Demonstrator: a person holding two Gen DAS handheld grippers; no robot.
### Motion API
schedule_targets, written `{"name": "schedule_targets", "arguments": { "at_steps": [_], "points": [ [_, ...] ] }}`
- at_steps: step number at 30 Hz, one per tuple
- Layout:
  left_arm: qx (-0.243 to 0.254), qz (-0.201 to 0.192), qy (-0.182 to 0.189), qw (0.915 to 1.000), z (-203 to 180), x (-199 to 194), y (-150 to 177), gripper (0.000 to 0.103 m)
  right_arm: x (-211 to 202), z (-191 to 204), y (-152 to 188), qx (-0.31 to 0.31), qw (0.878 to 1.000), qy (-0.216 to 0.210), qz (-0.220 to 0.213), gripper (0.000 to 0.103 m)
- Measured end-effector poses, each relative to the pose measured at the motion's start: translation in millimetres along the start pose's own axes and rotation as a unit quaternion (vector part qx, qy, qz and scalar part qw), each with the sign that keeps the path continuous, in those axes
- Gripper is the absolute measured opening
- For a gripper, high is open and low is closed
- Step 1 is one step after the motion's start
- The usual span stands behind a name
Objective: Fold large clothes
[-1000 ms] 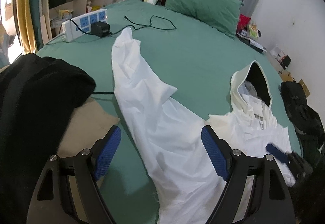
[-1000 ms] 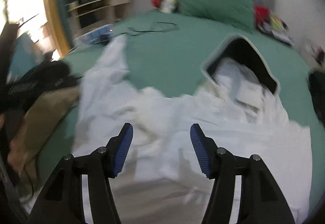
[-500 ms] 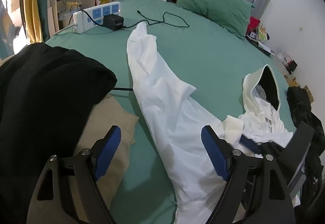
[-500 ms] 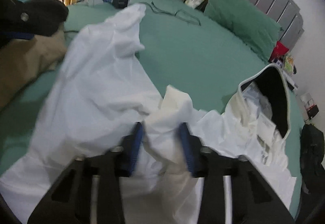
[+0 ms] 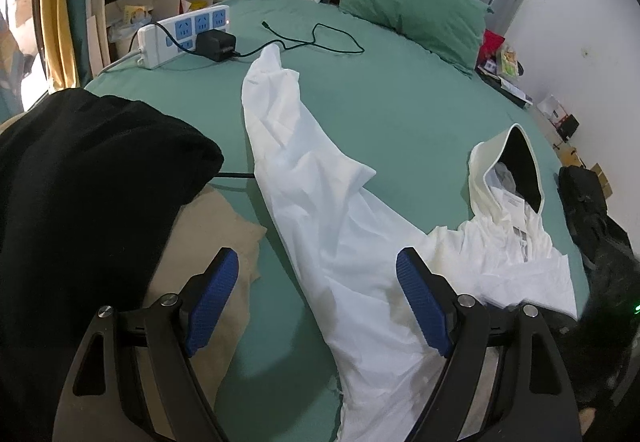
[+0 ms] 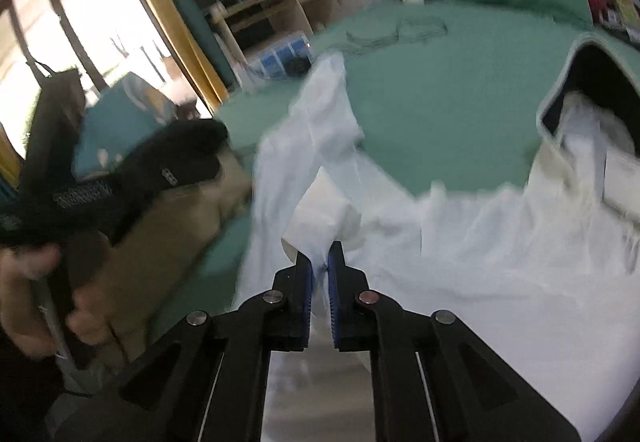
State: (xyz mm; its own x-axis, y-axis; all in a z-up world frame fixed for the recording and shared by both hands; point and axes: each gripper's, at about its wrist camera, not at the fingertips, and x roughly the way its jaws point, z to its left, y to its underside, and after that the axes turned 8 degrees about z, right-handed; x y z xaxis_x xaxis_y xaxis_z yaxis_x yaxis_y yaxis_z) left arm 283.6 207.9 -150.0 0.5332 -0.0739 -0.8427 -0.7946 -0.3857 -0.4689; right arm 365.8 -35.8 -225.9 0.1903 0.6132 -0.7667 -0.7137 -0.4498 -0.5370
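A large white hooded garment (image 5: 344, 238) lies spread on the green bed, one sleeve (image 5: 276, 97) stretched toward the far left and the hood (image 5: 508, 165) at the right. My left gripper (image 5: 316, 302) is open and empty, held above the garment's body. In the right wrist view the garment (image 6: 500, 262) fills the lower right. My right gripper (image 6: 319, 268) is shut on a bunched cream fold of the garment (image 6: 320, 213) and lifts it a little.
A black garment (image 5: 80, 193) and a tan one (image 5: 208, 238) lie at the left. A white power strip (image 5: 180, 33) with charger and black cable sits at the far left of the bed. A green pillow (image 5: 412, 5) is at the headboard. A black bag (image 5: 584, 209) lies at the right edge.
My right gripper has closed fully on the cream fold and pulled it up and back. My left gripper stays open, shifted slightly back over the garment.
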Motion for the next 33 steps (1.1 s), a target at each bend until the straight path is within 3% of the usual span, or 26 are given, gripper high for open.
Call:
{"name": "schedule_targets", "arguments": {
  "at_steps": [1,2,4,6,10,14,19,21,24,28,30,33],
  "points": [
    [0.001,0.001,-0.001,1.0000,-0.7,0.5,0.3,0.084,8.1,-2.3,4.1,0.011,1.000,0.000,0.015,0.028],
    [0.003,0.003,-0.001,1.0000,-1.8,1.4,0.6,0.084,12.2,-4.3,6.9,0.022,0.999,-0.005,0.024,0.057],
    [0.010,0.013,0.001,0.9999,-4.7,4.9,2.2,0.084,13.3,-5.3,14.1,0.039,0.999,-0.016,0.027,0.077],
    [0.016,0.024,0.008,0.9996,-9.8,9.2,4.8,0.084,4.2,0.8,19.3,0.030,0.999,-0.004,0.017,0.077],
    [0.033,0.038,0.025,0.9984,-24.1,14.9,10.5,0.084,-19.6,-3.4,29.4,0.022,0.998,0.065,0.001,0.077],
    [0.072,0.049,0.029,0.9958,-47.7,21.2,20.2,0.084,-54.4,-48.3,46.4,0.062,0.989,0.134,0.003,0.077],
    [0.083,0.077,0.023,0.9934,-57.2,42.1,28.9,0.084,-88.6,-132.7,69.1,0.142,0.962,0.233,0.026,0.077],
    [0.086,0.087,0.002,0.9925,-58.2,53.7,32.3,0.084,-93.9,-158.0,76.3,0.165,0.950,0.261,0.042,0.077],
    [0.117,0.077,-0.053,0.9887,-64.3,60.5,37.0,0.084,-102.5,-191.9,91.9,0.196,0.928,0.308,0.066,0.077],
    [0.115,0.047,-0.065,0.9901,-60.8,43.2,24.5,0.084,-112.6,-193.9,89.9,0.198,0.918,0.340,0.054,0.078],
    [0.108,0.007,-0.064,0.9920,-56.1,18.7,13.2,0.084,-113.9,-182.1,77.4,0.181,0.919,0.348,0.037,0.078],
    [0.097,-0.042,-0.063,0.9924,-44.5,-14.5,-0.5,0.084,-103.9,-145.6,44.8,0.140,0.935,0.327,0.004,0.078]
  ]
}}
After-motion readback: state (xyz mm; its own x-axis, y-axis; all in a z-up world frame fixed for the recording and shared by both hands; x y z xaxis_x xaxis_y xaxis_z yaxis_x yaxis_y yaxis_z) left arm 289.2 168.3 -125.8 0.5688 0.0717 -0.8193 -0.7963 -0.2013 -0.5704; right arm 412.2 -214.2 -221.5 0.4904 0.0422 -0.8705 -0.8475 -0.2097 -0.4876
